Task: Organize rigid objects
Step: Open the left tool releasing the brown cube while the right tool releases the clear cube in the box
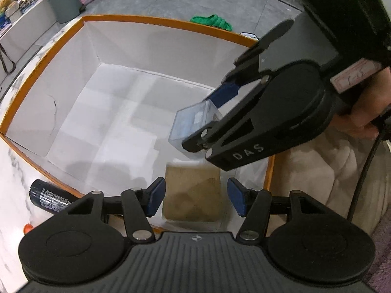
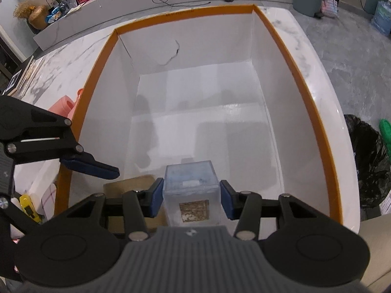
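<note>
A large white box with an orange rim (image 1: 158,19) (image 2: 185,9) stands open on the marble table. My right gripper (image 2: 191,197) (image 1: 207,122) is shut on a clear plastic box (image 2: 190,173) (image 1: 193,119) with bluish contents, held low inside the big box near its front wall. A flat brown cardboard box (image 1: 193,193) (image 2: 129,183) lies on the big box's floor beside it. My left gripper (image 1: 196,199) straddles the brown box, open, with a small gap at each pad. In the right wrist view one blue finger (image 2: 92,164) of the left gripper reaches in from the left.
A black spray can (image 1: 48,197) lies on the marble outside the box's left wall. Pink (image 2: 64,105) and yellow (image 2: 29,210) items sit on that side too. A beige cushion (image 1: 330,171) lies right, a black rubbish bag (image 2: 366,161) and green slipper (image 1: 211,22) beyond.
</note>
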### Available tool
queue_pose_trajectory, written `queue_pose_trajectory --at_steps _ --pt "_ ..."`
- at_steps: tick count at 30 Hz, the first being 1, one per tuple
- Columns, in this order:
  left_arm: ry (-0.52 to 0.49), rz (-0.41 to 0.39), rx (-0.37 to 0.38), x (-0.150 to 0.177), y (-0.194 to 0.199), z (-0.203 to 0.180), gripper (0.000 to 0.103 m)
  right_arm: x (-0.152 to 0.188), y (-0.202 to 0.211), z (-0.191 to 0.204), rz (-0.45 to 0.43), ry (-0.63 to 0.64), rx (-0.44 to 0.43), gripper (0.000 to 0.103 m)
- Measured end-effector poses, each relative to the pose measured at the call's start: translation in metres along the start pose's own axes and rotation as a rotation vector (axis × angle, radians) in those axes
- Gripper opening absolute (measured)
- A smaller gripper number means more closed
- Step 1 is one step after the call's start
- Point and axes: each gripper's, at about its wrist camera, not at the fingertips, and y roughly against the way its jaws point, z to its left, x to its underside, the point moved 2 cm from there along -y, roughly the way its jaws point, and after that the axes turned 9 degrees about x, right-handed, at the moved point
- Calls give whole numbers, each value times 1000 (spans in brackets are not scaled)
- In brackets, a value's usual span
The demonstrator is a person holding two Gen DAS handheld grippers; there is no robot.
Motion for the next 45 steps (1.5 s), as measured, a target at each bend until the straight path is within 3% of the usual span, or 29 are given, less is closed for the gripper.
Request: queue_pose_trajectory --at_steps 10,20,25,32,36,45 --pt "74 -97 1 8 23 11 68 -2 -7 4 23 16 18 49" --pt "38 -173 78 22 43 -7 69 2 -10 16 97 47 -35 48" --pt "36 -193 113 25 49 -12 70 3 -10 25 135 102 -15 48" --pt "30 -213 105 25 54 -16 73 2 -11 29 165 137 8 48" --pt "39 -229 101 30 59 -18 75 2 -10 28 168 113 3 59" --pt "94 -309 33 44 84 -10 75 -11 4 25 84 37 -15 63"
